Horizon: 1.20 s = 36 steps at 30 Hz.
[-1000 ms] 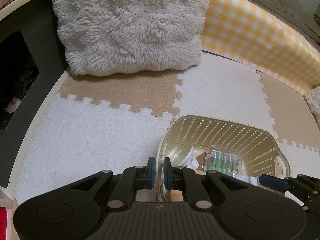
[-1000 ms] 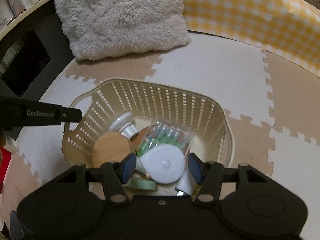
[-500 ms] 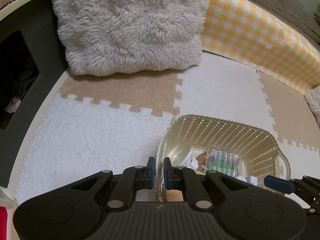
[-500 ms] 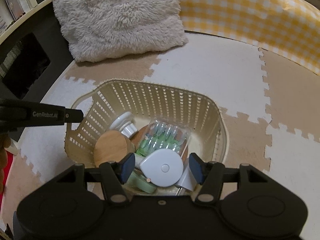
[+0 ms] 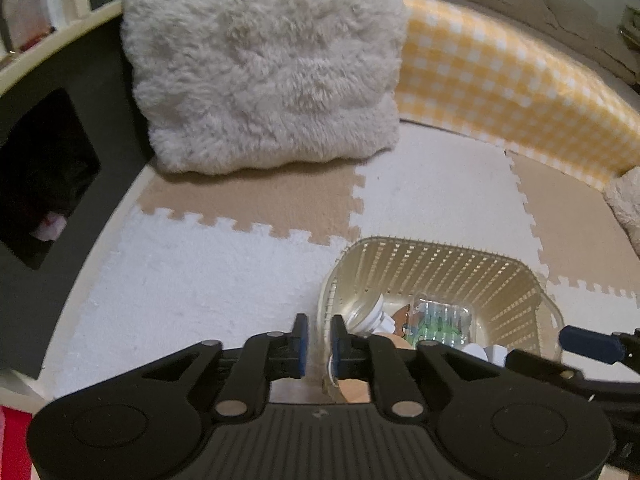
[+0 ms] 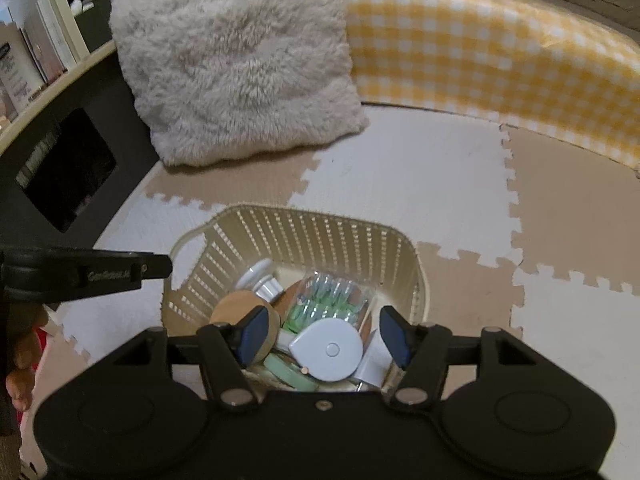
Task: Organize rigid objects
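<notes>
Right tongs (image 6: pixel 323 336) hang spread open directly above a white teardrop-shaped case (image 6: pixel 326 349) lying atop the clutter in the cream basket (image 6: pixel 316 232). Left tongs (image 5: pixel 318 346) pinch the basket's left wall.

Slatted cream plastic basket (image 6: pixel 320 236), matt wooden disc (image 6: pixel 236 308), fluffy pillow (image 6: pixel 236 60), nubby foam mat (image 6: pixel 420 176).
</notes>
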### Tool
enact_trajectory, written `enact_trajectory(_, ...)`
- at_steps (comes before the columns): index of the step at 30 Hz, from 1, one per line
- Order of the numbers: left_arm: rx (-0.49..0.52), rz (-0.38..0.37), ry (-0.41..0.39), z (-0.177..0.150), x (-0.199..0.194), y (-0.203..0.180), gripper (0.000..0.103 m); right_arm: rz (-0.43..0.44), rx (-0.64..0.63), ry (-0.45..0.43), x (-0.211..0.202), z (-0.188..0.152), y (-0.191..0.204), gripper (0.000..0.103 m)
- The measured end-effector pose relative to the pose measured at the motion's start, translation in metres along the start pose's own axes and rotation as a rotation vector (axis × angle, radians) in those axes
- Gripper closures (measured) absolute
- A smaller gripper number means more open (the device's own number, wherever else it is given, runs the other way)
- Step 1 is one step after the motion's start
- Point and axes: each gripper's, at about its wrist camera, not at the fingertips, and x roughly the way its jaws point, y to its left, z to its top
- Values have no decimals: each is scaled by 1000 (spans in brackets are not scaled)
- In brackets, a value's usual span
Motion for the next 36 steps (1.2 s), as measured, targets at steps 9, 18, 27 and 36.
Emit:
enact_trajectory(9,6,1,-97,-10,-58,2,61,1,-2,-102,-54,-2,2,37)
enact_trajectory(18,-9,12,-249,-32,-135,7,33,10,-11,-220,-117,-13,9,34)
enact_trajectory(27,6,28,-388,-70,-194,2,12,-10,-21,-324,-171,-38,9,24)
enact_trajectory(36,18,83,-478,-115,-216,-7,1,-38,-42,-419,-195,-79,5,18)
